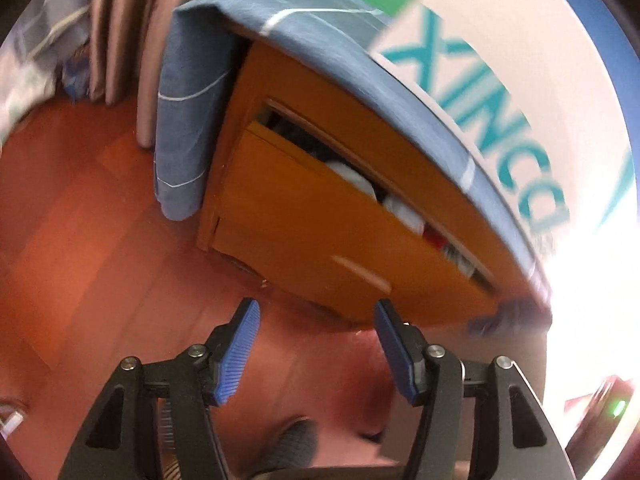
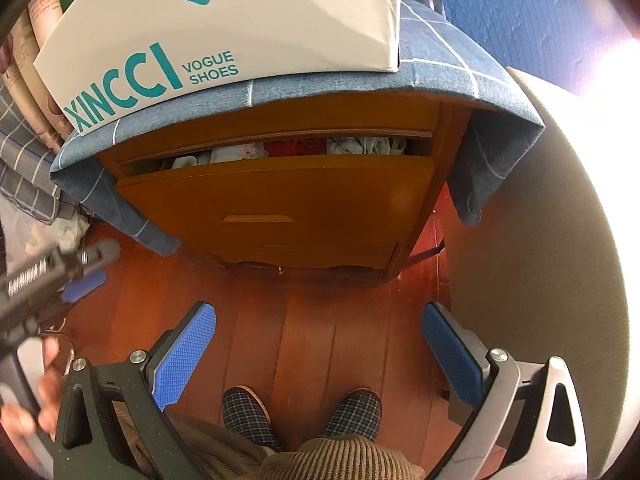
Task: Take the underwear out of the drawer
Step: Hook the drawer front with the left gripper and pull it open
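Below the blue checked cloth point(image 2: 432, 60) and the white shoe box point(image 2: 240, 28) resting on it, a drawer point(image 2: 280, 192) of an orange wooden cabinet point(image 1: 256, 80) was seen pulled out only a little, leaving a narrow slot along its top edge. Folded underwear point(image 2: 296, 147), white, red and pale, was packed in that slot, inside the drawer, touched by neither tool. A flat wooden handle point(image 2: 258, 218) was seen on the drawer front.

The right hand-held gripper point(image 2: 318, 322) was held over the bare wooden floor point(image 2: 312, 320) in front of the cabinet, its blue pads point(image 2: 188, 354) spread wide with nothing between them. The left hand-held gripper point(image 1: 316, 322) was also released and empty, its jaws partly apart, held low near the drawer's bottom edge; in the right view it appeared blurred at the left point(image 2: 80, 268), gripped by a hand point(image 2: 36, 396).

Open floor was left between the cabinet base and two checked slippers point(image 2: 248, 408). On the right, a pale rounded surface point(image 2: 540, 280) stood close beside the cabinet, narrowing the room there.
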